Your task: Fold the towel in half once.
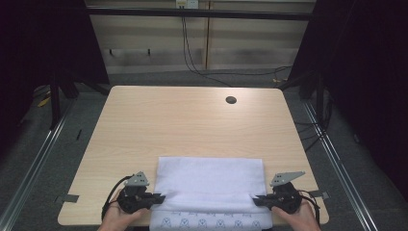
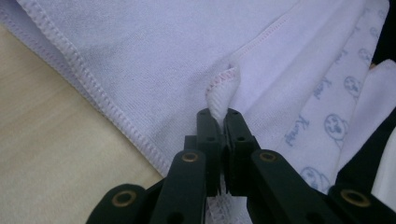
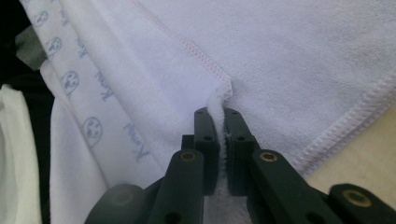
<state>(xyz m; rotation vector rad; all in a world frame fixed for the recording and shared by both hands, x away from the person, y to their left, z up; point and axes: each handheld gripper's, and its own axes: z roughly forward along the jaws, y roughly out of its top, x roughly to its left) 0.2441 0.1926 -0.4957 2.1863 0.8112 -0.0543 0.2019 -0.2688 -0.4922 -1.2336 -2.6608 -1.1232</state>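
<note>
A white towel (image 1: 209,180) with a pink stitched hem lies folded at the table's near edge, its printed border hanging over the front. My left gripper (image 1: 161,197) is shut on the towel's left corner, and the pinched hem (image 2: 223,91) stands up between the jaws in the left gripper view. My right gripper (image 1: 256,199) is shut on the towel's right corner, with a fold of hem (image 3: 219,100) clamped between its jaws in the right gripper view. A hand holds each gripper from below.
The light wooden table (image 1: 192,125) has a round cable hole (image 1: 231,100) at the back right. Black frame posts and cables stand behind and beside the table. Metal floor rails run along both sides.
</note>
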